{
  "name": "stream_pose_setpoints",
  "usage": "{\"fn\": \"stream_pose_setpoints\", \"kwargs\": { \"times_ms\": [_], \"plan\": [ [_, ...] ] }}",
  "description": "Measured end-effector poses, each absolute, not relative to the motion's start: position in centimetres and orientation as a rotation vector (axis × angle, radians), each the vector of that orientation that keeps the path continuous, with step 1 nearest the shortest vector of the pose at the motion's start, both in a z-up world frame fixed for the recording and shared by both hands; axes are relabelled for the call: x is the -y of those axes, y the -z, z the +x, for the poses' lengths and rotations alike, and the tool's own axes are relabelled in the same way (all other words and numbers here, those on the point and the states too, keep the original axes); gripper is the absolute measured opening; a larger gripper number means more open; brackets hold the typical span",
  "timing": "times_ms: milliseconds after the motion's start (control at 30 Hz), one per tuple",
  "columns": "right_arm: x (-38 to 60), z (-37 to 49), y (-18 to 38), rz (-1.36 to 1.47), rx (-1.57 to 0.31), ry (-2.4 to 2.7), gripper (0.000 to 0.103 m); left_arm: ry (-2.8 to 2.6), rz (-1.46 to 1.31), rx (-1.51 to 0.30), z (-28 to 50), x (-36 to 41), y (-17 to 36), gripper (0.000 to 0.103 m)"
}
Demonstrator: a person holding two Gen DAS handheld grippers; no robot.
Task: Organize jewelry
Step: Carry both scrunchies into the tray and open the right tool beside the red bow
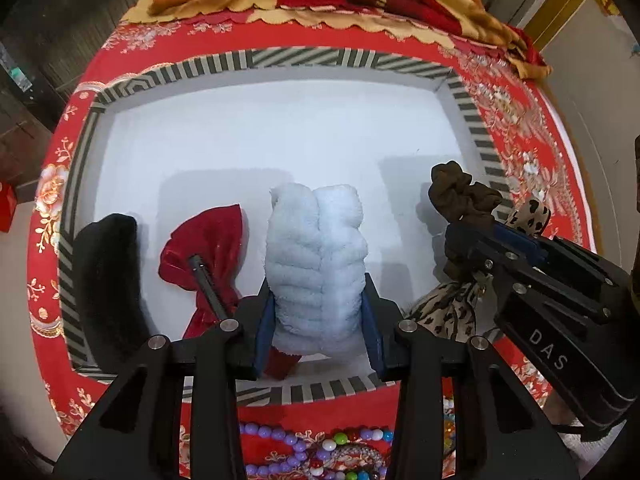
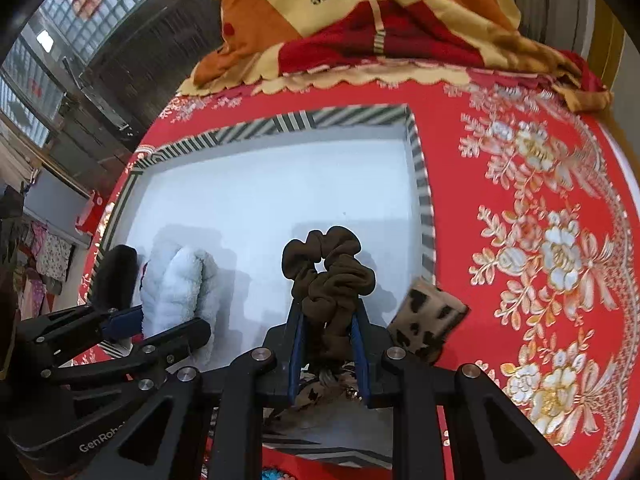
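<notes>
The left gripper point(image 1: 318, 316) had its two blue pads pressed on the sides of a fluffy white scrunchie point(image 1: 318, 264). It looked soft and puffy, like a little cloud, and it stood up over the near edge of the tray point(image 1: 312, 58). The right gripper point(image 2: 328, 344) was nearly closed, pinching a dark brown scrunchie point(image 2: 326, 272). That one was crinkly and ruffled, with a small hole in the middle, and it hung over the right side of the tray.

The tray was a flat box with a smooth white floor and a black-and-white striped rim. Inside it, on the left, lay a fuzzy black scrunchie point(image 1: 106, 280). Beside that lay a shiny red velvet bow point(image 1: 208, 248) with a dark clip on it. A spotted leopard-print bow point(image 2: 428, 324) sat at the tray's near right corner, partly under the right gripper.

The tray rested on a bright red cloth point(image 2: 520, 240) with white and gold flowers. Round colored beads point(image 1: 316, 452) lay on the cloth just in front of the tray. A folded orange and red blanket point(image 2: 360, 20) sat behind it.
</notes>
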State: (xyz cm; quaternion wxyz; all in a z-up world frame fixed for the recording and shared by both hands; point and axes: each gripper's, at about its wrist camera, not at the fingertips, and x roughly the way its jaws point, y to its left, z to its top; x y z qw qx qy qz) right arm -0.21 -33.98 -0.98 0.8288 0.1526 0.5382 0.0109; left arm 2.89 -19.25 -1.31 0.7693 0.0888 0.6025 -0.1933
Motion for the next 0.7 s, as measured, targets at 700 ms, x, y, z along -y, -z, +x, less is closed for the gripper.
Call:
{"fn": "stream_pose_setpoints", "kwargs": {
  "times_ms": [700],
  "plan": [
    [34.5, -3.2, -2.1, 0.340, -1.109, -0.009, 0.041, 0.408, 0.188, -1.315, 2.4, 19.1, 1.5, 0.051]
  ]
}}
